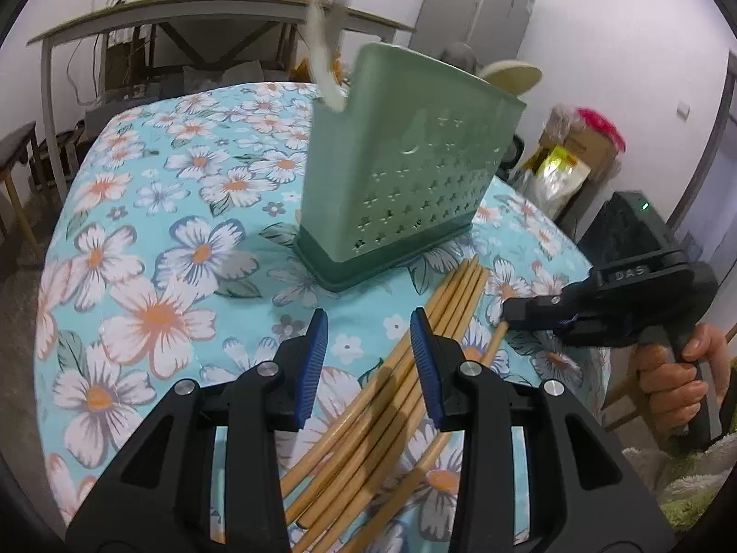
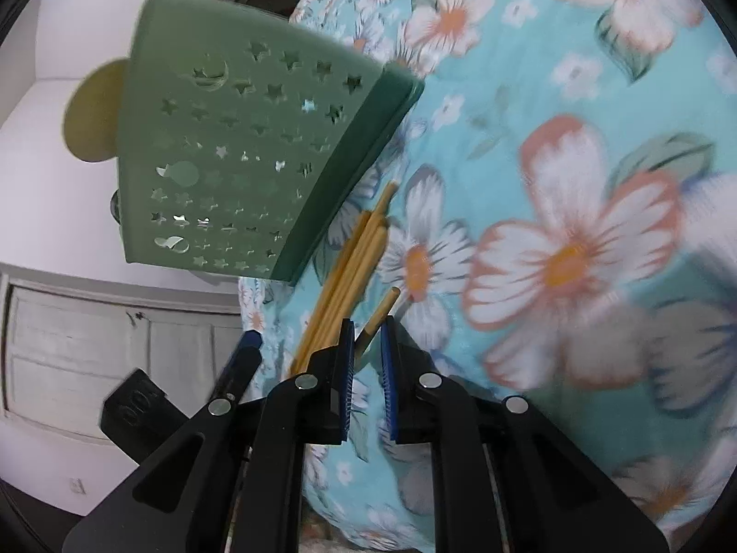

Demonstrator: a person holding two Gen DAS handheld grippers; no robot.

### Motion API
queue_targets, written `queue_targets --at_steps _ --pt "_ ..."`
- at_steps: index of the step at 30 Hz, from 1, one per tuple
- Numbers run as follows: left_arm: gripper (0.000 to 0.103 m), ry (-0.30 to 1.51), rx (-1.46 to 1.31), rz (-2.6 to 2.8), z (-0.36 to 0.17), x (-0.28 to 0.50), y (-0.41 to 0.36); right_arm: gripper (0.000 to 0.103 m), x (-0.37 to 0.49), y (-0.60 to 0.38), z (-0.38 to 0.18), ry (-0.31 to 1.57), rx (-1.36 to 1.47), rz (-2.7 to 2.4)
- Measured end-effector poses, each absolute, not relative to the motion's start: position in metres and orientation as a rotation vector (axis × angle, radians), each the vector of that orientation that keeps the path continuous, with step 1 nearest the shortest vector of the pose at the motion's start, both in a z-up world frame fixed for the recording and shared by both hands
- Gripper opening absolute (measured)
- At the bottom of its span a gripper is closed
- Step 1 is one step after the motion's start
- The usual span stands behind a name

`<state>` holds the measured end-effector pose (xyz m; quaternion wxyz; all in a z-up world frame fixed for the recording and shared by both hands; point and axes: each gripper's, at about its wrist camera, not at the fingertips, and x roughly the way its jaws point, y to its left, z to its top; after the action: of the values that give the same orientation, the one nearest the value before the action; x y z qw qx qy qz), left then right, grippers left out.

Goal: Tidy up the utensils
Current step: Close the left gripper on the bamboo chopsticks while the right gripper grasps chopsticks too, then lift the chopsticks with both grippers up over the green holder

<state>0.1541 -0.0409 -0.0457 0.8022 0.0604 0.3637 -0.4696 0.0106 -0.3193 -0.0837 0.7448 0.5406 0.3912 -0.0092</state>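
Observation:
A green perforated utensil holder (image 1: 405,175) stands on the floral tablecloth, holding a white spoon (image 1: 324,69) and a pale wooden spoon (image 1: 511,76). Several bamboo chopsticks (image 1: 414,359) lie in a bundle in front of it. My left gripper (image 1: 368,322) is open and empty, hovering over the bundle's left side. My right gripper (image 1: 506,313) is shut on one chopstick (image 1: 495,343) at the right. In the right wrist view, that gripper (image 2: 368,327) pinches the chopstick (image 2: 380,313) beside the bundle (image 2: 354,267) and the holder (image 2: 244,156).
The round table with floral cloth (image 1: 161,253) drops off at the left and right edges. A long cluttered table (image 1: 184,9), a grey cabinet (image 1: 479,4) and boxes (image 1: 576,156) stand behind. A black device (image 1: 635,226) sits at the right.

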Motion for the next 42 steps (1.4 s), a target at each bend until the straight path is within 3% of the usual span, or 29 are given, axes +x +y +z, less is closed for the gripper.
queue_targets --at_steps 4,8,23,30,42 --pt "0.033 0.786 0.23 -1.019 -0.044 0.149 -0.06 0.012 -0.004 -0.338 -0.074 0.832 1.126 -0.056" --pt "0.024 0.832 0.372 -1.01 -0.061 0.144 -0.083 0.013 -0.009 -0.346 -0.077 0.825 1.121 -0.061" --pt "0.022 0.836 0.507 -1.045 -0.059 0.146 -0.129 0.013 0.006 -0.333 -0.095 0.831 1.161 -0.033" --pt "0.014 0.931 0.435 -1.091 -0.061 0.157 -0.142 0.013 0.007 -0.333 -0.097 0.828 1.167 -0.03" --pt "0.007 0.925 0.414 -1.105 -0.059 0.152 -0.146 0.013 0.006 -0.332 -0.101 0.82 1.177 -0.024"
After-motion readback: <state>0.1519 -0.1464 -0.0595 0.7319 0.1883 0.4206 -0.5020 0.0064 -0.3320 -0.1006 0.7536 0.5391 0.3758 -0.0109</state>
